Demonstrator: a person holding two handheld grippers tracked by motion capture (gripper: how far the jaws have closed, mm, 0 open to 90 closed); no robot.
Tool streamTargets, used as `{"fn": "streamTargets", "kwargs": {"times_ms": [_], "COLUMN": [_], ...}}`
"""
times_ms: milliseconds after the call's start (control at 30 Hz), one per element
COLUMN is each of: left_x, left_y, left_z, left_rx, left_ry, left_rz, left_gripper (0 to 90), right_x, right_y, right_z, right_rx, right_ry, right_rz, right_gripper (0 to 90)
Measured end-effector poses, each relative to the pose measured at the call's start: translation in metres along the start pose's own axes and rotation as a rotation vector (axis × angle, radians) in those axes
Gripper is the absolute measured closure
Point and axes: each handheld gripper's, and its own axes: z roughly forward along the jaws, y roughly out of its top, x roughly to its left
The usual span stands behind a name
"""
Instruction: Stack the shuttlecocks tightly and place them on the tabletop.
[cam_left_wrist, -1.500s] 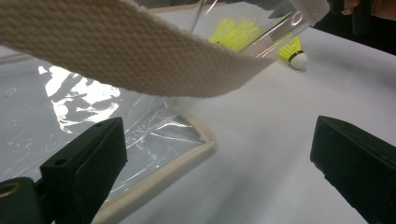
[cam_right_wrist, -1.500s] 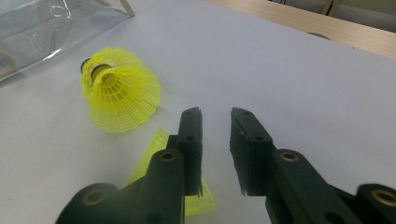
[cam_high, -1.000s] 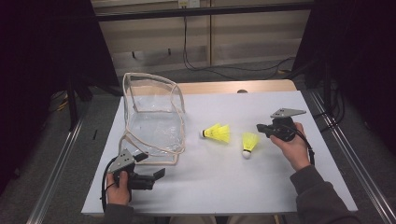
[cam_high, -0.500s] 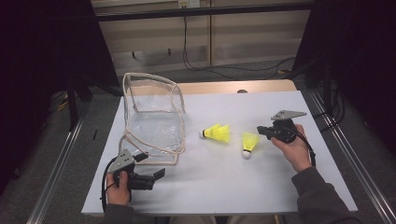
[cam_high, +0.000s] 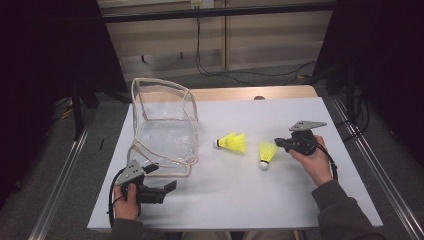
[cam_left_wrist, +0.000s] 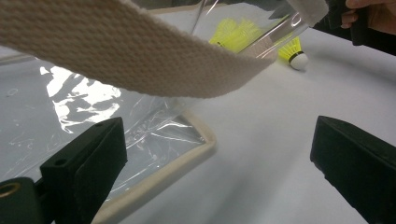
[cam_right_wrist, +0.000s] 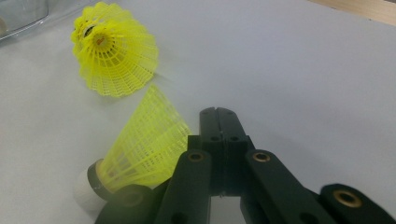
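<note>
Right tongs (cam_high: 278, 145) closed; white table (cam_high: 280, 200), dark room.

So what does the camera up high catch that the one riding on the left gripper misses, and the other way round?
High view alone: the whole clear bag standing open, the left gripper in the person's hand, and the full white table. Left gripper view alone: a close look at the bag's woven strap and its crinkled plastic between wide-open jaws. Both show the two yellow shuttlecocks and the right gripper.
</note>
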Motion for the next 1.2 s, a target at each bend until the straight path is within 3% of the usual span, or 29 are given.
{"fn": "streamTargets", "kwargs": {"times_ms": [1200], "left_x": [0.000], "left_y": [0.000], "left_z": [0.000], "left_rx": [-0.002], "left_ry": [0.003], "left_rz": [0.001], "left_gripper": [3.7], "right_x": [0.016], "right_y": [-0.014], "right_z": [-0.017], "right_rx": [-0.009], "right_ry": [0.061], "right_rz": [-0.039], "right_gripper": [90.0]}}
